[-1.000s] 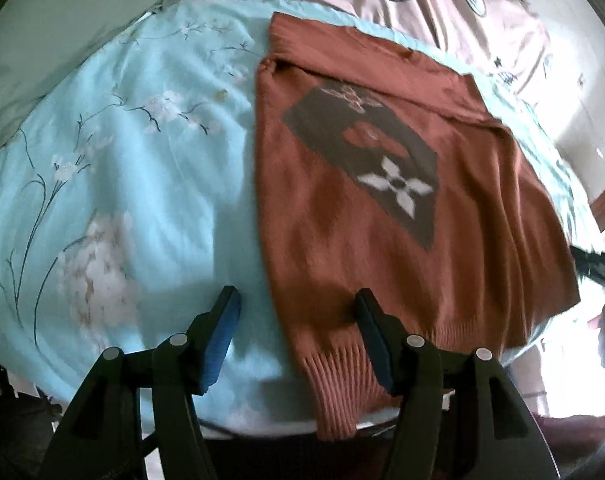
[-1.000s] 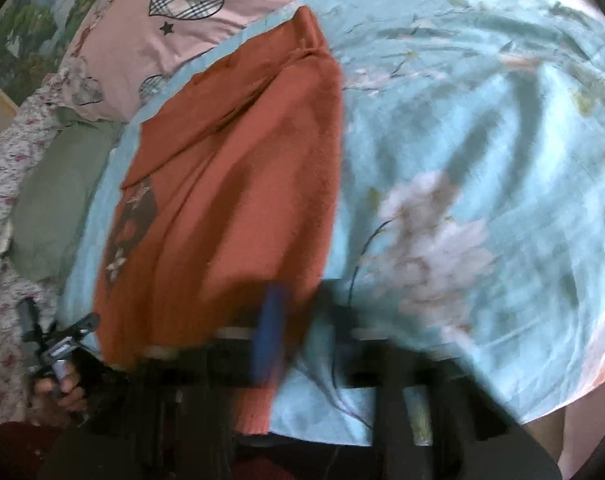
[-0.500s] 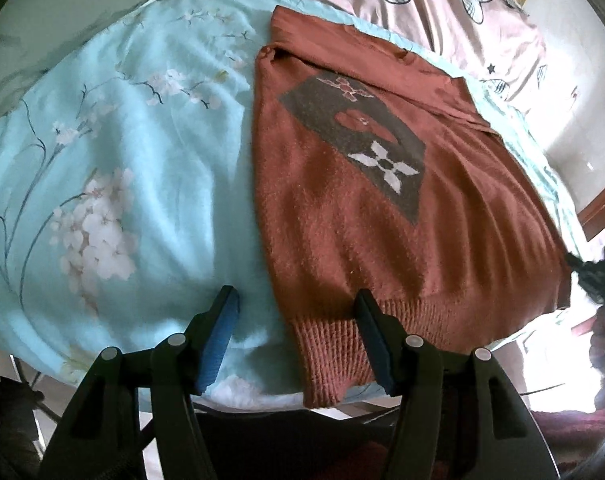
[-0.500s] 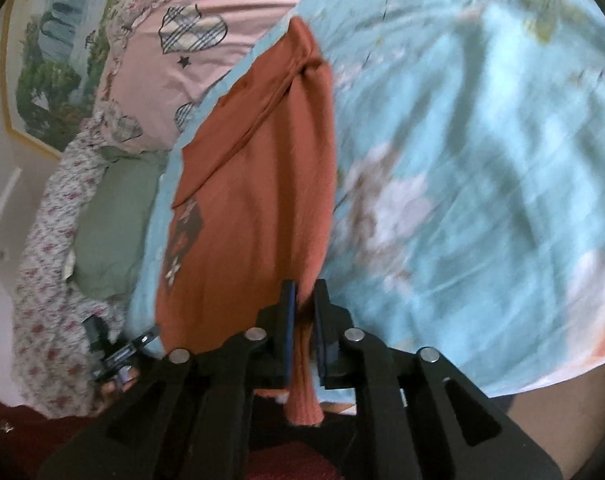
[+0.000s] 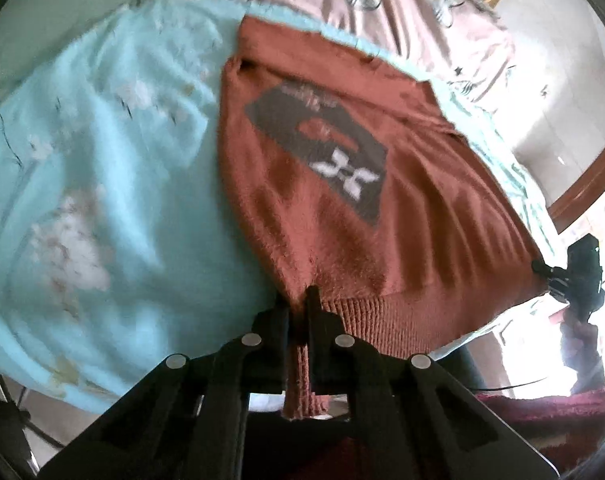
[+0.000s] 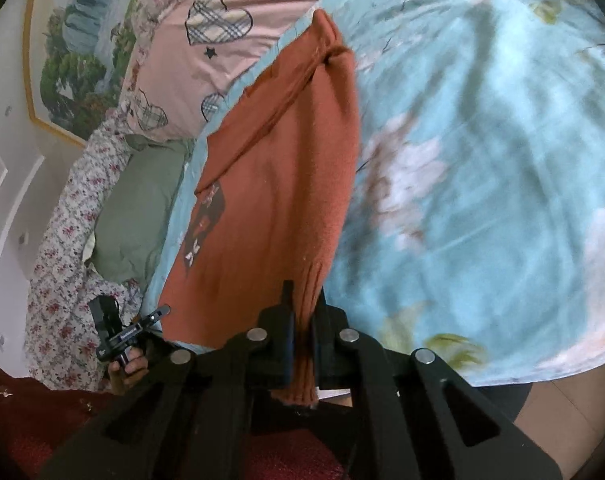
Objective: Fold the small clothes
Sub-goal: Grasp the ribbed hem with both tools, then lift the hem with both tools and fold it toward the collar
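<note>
1. Nearest my left lens, the left gripper [image 5: 298,304] has its black jaws pressed together on the ribbed hem corner of the rust-orange knitted sweater [image 5: 342,200], the ribbing hanging down between them.
2. On my other camera, the right gripper [image 6: 302,308] is likewise pinched tight on the opposite hem corner of the sweater [image 6: 270,208], a strip of ribbed cuff dangling below the jaws.
3. The sweater lies front-up, its hem at the near edge of the bed, stretched between my two grippers, with the dark grey patch bearing a white flower motif [image 5: 326,152] showing on its chest.
4. Beneath it spreads the pale turquoise bedsheet printed with white blossoms [image 5: 102,168], blurred in both views.
5. Past the sweater's far end sits a pink quilt with plaid heart patches [image 6: 206,36].
6. To the far left of my right view, a sage-green pillow [image 6: 138,208] rests against a floral-print cloth [image 6: 62,248].
</note>
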Demonstrator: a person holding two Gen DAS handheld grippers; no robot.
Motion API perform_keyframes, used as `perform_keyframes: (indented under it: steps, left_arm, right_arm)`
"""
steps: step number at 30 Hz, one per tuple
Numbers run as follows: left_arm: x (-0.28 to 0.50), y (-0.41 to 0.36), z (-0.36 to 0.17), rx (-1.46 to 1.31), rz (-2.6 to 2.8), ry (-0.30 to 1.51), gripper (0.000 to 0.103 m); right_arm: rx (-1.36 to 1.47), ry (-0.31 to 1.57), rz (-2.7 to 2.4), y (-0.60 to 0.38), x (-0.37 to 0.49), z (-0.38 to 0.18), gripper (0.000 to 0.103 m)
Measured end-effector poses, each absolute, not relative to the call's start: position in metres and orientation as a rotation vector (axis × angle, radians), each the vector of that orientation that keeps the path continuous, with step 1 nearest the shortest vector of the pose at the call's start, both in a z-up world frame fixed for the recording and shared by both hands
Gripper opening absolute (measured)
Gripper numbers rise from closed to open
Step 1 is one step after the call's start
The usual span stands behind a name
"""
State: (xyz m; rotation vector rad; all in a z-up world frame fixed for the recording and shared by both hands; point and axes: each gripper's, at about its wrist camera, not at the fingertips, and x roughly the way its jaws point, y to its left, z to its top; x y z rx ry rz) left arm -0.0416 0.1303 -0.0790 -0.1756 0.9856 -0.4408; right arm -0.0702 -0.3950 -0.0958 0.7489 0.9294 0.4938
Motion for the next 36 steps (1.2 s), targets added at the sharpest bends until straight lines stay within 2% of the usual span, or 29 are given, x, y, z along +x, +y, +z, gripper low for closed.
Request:
perform_keyframes:
  steps: [6,9,11,12,20,29,36]
  left_arm:
    - [-0.036,0.139,-0.090,-0.265,-0.473,1.023,0.006]
    - [-0.032,0.136,-0.099,-0.306,-0.507,1.051,0.015]
    - [-0.029,0.133,-0.103,-0.306,-0.519,1.048,0.015]
    - [-0.029,0.132,-0.103,-0.301,-0.522,1.036,0.007]
    - [-0.048,0.159,-0.099,-0.387,-0.483,0.972,0.004]
    - [-0.025,0.149,-0.031,-0.411,-0.544,0.816,0.004]
    - [0.048,0.147,0.030,-0.442,-0.501,0.640,0.004]
  right_arm:
    - [0.771,0.984,0.553,-0.381,-0.059,-0.108,0.011]
    - [0.778,0.971,0.569,-0.379,-0.056,-0.111,0.011]
    - [0.770,0.954,0.571,-0.378,-0.058,-0.107,0.008]
    - [0.771,0.938,0.573,-0.380,-0.061,-0.103,0.008]
    - [0.796,0.905,0.581,-0.390,-0.065,-0.097,0.007]
    - [0.789,0.679,0.628,-0.393,-0.012,-0.021,0.007]
    - [0.728,0.593,0.562,-0.395,0.082,0.016,0.007]
